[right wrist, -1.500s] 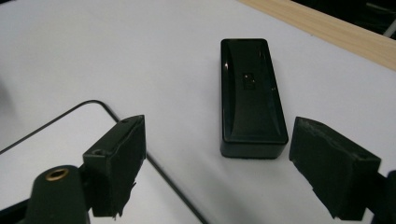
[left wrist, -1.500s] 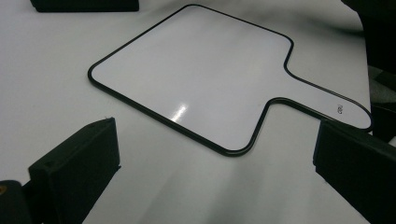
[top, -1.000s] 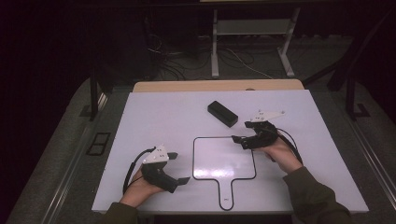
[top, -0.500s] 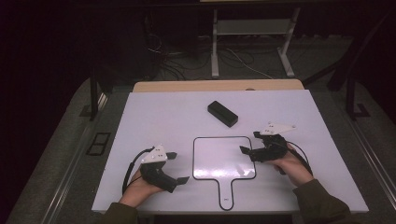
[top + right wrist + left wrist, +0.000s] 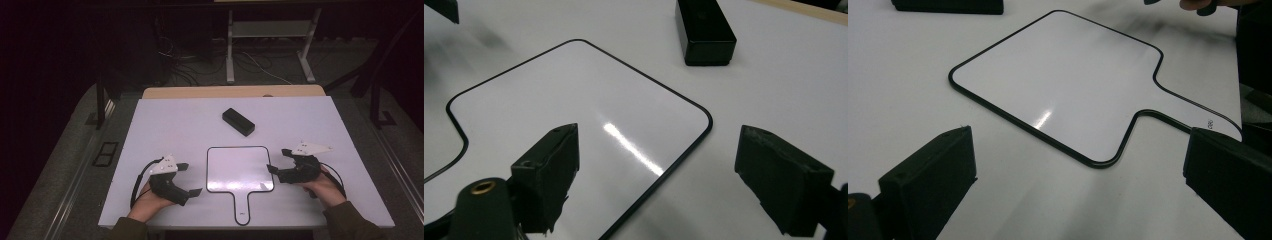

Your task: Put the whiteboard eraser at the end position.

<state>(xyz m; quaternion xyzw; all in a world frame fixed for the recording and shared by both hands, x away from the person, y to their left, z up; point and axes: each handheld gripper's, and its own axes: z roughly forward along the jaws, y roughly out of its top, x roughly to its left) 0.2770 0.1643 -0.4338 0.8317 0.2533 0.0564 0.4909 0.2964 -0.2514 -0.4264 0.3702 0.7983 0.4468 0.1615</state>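
High view: a white paddle-shaped board (image 5: 240, 169) with a thin black rim lies flat on the white desk (image 5: 165, 125), its handle pointing toward the person's edge. Beyond the board's far right corner, well apart from it, sits a black block (image 5: 238, 121). The left tongs (image 5: 186, 179) rest on the desk left of the board, jaws apart and empty, pointing toward the board's left edge. The right tongs (image 5: 278, 162) sit just beside the board's right edge, jaws also apart and empty, aimed inward at it; flanking the board this way looks like a set-up for taking it by its edges.

Left gripper view: the board (image 5: 1063, 85) lies ahead between two spread black jaws, nothing pinched. Its handle runs off to the right, and the block (image 5: 948, 6) lies past the board's far corner.

Right gripper view: the jaws straddle the board's (image 5: 574, 110) rim, one above the glossy face, the other over bare desk outside it, neither pressing on it. The block (image 5: 704, 31) stands beyond the board's corner, untouched
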